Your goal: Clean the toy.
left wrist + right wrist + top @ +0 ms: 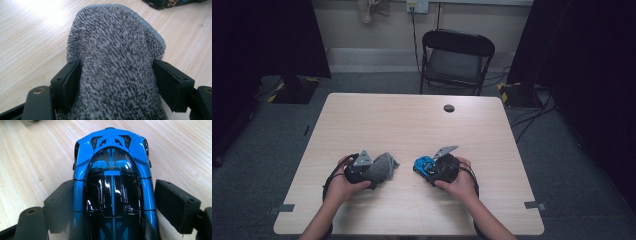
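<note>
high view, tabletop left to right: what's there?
Left gripper with its grey three-cornered plate, clamped on a grey knitted cloth → blue and black toy car → right gripper in the person's hand.

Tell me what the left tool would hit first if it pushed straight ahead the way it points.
Beyond the grey cloth that its pads clamp, the left tool points across the table toward the right tool and its blue toy car; likely the car first, though depth is unclear.

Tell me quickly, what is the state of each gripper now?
Left gripper: shut on the grey cloth.
Right gripper: around the blue toy car; left jaw touches it, right jaw stands apart, so open.
</note>
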Demonstrator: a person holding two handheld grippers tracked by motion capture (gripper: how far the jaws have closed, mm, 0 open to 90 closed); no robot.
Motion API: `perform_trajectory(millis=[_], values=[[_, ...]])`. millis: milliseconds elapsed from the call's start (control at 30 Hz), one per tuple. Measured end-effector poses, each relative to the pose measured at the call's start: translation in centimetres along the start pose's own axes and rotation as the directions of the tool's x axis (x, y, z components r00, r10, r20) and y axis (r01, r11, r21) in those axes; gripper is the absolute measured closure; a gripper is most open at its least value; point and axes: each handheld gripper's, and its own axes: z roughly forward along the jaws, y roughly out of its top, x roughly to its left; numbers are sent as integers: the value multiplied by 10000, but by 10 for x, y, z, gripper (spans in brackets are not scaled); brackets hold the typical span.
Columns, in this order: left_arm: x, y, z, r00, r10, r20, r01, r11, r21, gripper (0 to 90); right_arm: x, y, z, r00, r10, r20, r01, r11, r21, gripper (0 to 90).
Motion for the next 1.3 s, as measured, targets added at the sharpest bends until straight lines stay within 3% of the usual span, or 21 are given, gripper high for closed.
perform_trajectory(millis=[67,100,200,967,1300], values=[[0,0,0,10000,7,-9,-7,10000,3,248,2,0,0,9998,-56,200,54,9999,120,198],[0,0,0,10000,50,-68,-50,10000,4,248,3,0,-1,9989,195,418,-201,9997,149,202],[0,0,0,10000,13,-16,-13,10000,1,247,4,0,-1,9986,269,452,-275,9996,117,232],[0,3,-3,10000,-50,-46,49,9998,-180,245,6,1,-2,9984,264,499,-267,9996,43,262],[0,8,-6,9998,-124,-127,119,9992,-379,208,5,1,-4,9993,284,244,-284,9996,-9,263]])
